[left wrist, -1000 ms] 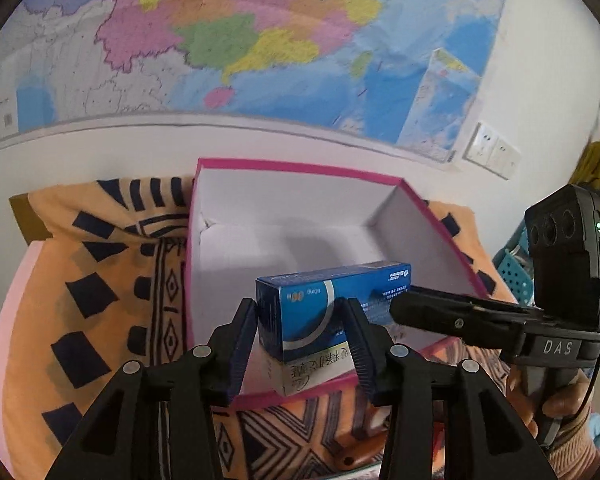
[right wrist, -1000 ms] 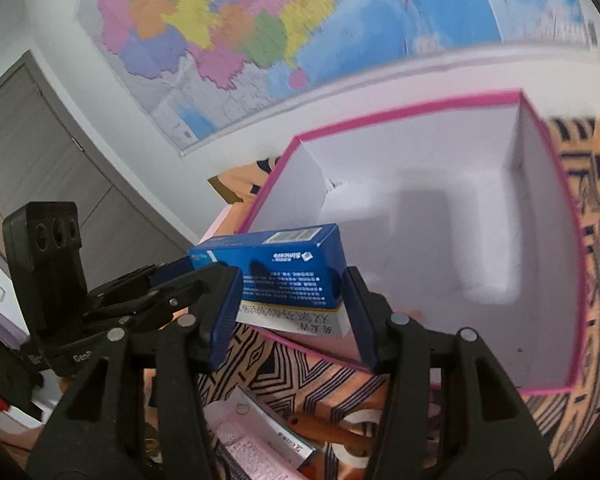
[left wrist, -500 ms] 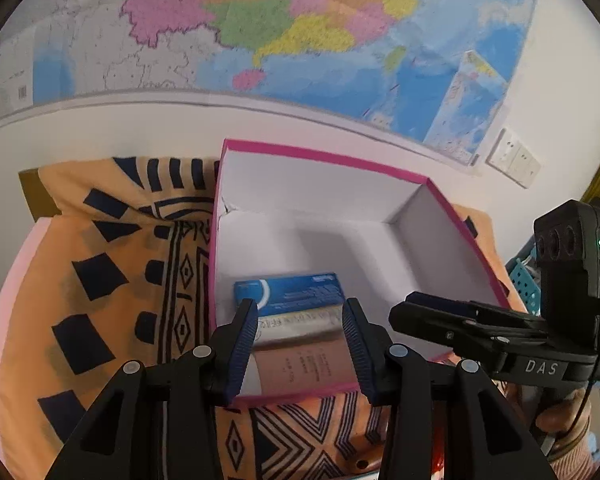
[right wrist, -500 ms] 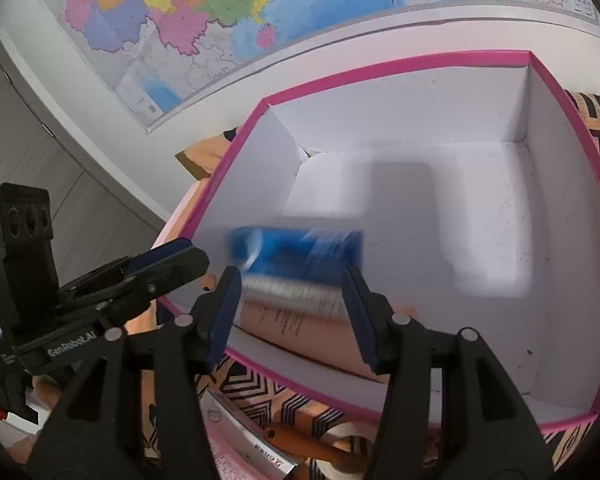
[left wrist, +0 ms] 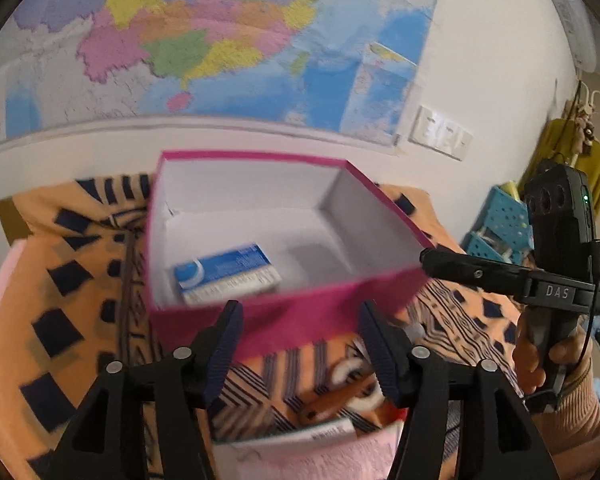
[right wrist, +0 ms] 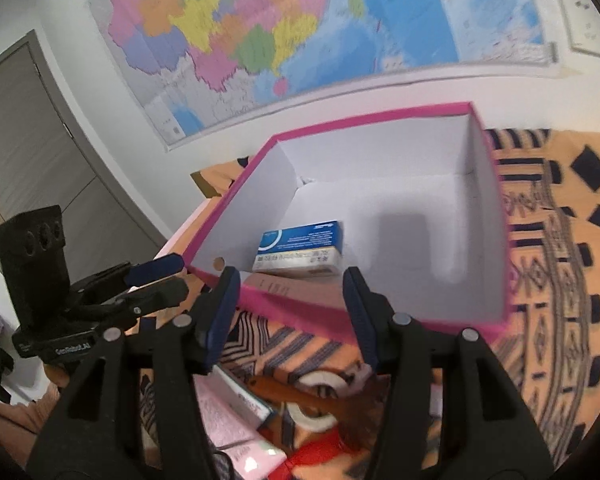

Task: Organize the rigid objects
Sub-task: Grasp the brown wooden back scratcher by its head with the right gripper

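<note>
A pink box (left wrist: 284, 322) with a white inside stands on an orange patterned cloth (left wrist: 72, 280). A blue and white carton (left wrist: 226, 274) lies flat in its near left corner. In the right wrist view the carton (right wrist: 300, 248) rests on a flat tan box (right wrist: 276, 286) inside the pink box (right wrist: 372, 118). My left gripper (left wrist: 300, 336) hovers just in front of the box's near wall; its jaws are opening and hold nothing. My right gripper (right wrist: 290, 300) is open and empty, also in front of the near wall. Each gripper shows in the other's view: the right gripper (left wrist: 432, 260), the left gripper (right wrist: 168, 280).
Loose things lie on the cloth (right wrist: 560, 240) below the grippers: a pink and white packet (right wrist: 228, 404), a tape roll (right wrist: 312, 412), a wooden-handled item (right wrist: 296, 394) and something red (right wrist: 320, 452). A map covers the wall behind. A hand (left wrist: 548, 360) holds the right gripper.
The blue carton, held above the box's front a second ago, now lies inside the box. The left jaws have spread wider. Both grippers have drawn back from the box.
</note>
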A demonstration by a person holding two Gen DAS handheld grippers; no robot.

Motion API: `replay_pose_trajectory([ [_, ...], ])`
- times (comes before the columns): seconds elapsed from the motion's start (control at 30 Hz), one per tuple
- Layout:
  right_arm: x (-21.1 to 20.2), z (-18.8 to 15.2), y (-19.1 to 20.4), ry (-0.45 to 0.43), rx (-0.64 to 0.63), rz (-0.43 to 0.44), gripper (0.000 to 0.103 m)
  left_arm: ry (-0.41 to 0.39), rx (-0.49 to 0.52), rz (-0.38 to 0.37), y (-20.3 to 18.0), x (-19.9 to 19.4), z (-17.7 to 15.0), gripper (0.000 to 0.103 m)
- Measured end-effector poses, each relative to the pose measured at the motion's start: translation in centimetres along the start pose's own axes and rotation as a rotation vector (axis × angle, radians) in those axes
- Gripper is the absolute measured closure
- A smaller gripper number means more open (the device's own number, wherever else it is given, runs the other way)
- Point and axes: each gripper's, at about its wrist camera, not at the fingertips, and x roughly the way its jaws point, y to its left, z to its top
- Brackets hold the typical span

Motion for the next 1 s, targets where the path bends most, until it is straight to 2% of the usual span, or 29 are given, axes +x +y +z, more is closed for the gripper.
replay_pose_trajectory([
  [0.13, -1.5, -2.6, -0.9, 0.029, 0.013, -0.018, 0.047, 0.063, 0.011, -0.009, -0.7, 1.1, -1.7, 0.042],
  [0.3, -1.2, -5.9, -3.1, 0.095, 0.09, -0.04, 0.047, 0.159, 0.002, -0.042, -1.1, 2.7, -4.0, 0.041],
  [0.43, -0.4, -7.7, -4.8, 0.129, 0.16, -0.048, 0.047, 0.192, -0.017, -0.034, -0.9, 3.2, -5.0, 0.041],
  [0.57, -0.1, -8.5, -5.8, 0.134, 0.203, -0.035, 0.047, 0.223, -0.044, -0.038, -0.6, 3.7, -5.7, 0.041],
  [1.0, 1.2, -8.6, -5.8, 0.15, 0.217, -0.006, 0.047, 0.295, 0.004, -0.024, -1.5, 5.5, -6.3, 0.039],
])
